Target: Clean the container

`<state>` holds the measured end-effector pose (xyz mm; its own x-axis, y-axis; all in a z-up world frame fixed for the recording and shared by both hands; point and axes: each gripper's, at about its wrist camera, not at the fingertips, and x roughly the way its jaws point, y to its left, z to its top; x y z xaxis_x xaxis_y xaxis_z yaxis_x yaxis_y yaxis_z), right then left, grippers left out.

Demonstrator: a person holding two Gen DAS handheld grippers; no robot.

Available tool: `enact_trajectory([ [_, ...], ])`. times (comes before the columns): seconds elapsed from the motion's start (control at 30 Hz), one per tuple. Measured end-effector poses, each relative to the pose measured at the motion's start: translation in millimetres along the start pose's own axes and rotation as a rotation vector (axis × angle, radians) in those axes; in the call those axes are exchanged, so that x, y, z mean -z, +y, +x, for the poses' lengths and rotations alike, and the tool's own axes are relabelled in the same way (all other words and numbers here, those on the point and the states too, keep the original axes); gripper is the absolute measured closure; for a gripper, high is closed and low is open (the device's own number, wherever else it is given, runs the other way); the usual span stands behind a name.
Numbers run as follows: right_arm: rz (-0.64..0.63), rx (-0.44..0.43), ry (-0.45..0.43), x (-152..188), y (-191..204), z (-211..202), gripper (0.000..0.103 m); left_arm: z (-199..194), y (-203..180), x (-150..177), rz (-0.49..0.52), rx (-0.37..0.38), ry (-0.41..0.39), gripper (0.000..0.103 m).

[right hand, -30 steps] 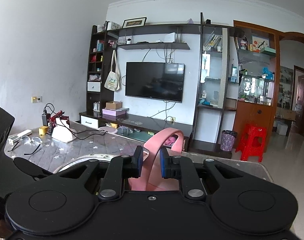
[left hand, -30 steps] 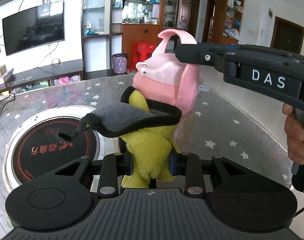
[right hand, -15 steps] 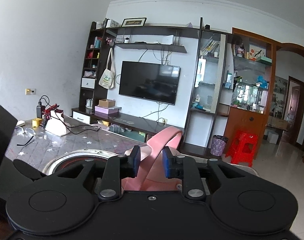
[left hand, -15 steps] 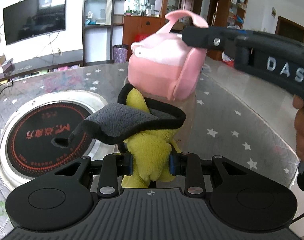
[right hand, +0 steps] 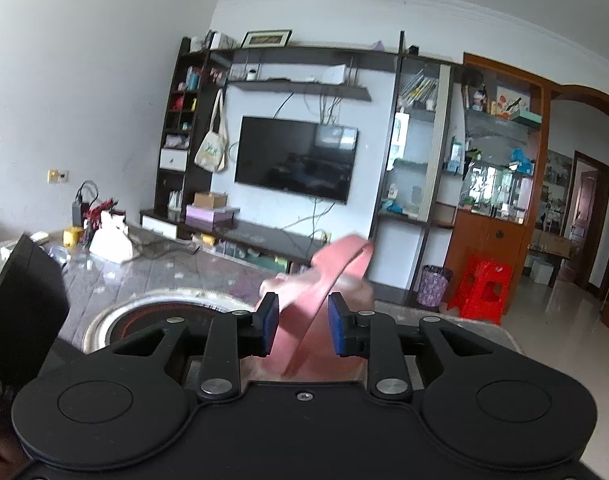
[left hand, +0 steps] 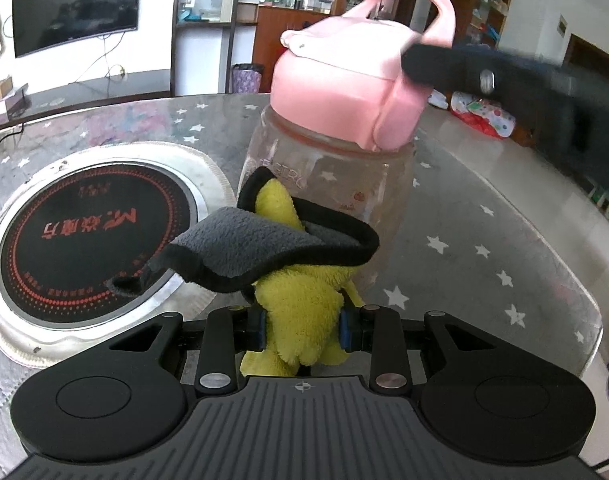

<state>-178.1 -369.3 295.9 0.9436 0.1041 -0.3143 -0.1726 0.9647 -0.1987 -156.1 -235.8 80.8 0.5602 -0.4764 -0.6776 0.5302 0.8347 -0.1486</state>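
Note:
A clear bottle (left hand: 324,184) with a pink lid (left hand: 336,92) and a pink strap handle (left hand: 436,4) stands on the starred table (left hand: 484,248). My left gripper (left hand: 302,328) is shut on a yellow-and-grey cloth (left hand: 280,252) that lies against the bottle's lower side. My right gripper (right hand: 302,330) has its jaws parted around the pink strap (right hand: 336,264), with a gap on each side; it also shows blurred in the left wrist view (left hand: 504,84) at the lid's right.
A round black induction hob (left hand: 84,232) is set into the table left of the bottle. The table's curved edge (left hand: 576,280) runs on the right. A TV wall unit (right hand: 296,164) and red stool (right hand: 484,288) stand beyond.
The right gripper's jaws have parted from the pink strap. The bottle has come lower and closer in the left wrist view, and now stands on the table. The cloth stays gripped.

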Motion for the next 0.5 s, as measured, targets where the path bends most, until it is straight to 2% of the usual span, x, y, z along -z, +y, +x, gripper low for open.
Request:
enact_trajectory([
  [0.23,-0.053,0.021,0.034,2,8,11,0.075,-11,0,-9,0.018,-0.020,-0.030,0.071],
  [0.5,0.000,0.029,0.024,-4,6,9,0.075,-25,2,-23,0.067,-0.069,-0.068,0.071],
])
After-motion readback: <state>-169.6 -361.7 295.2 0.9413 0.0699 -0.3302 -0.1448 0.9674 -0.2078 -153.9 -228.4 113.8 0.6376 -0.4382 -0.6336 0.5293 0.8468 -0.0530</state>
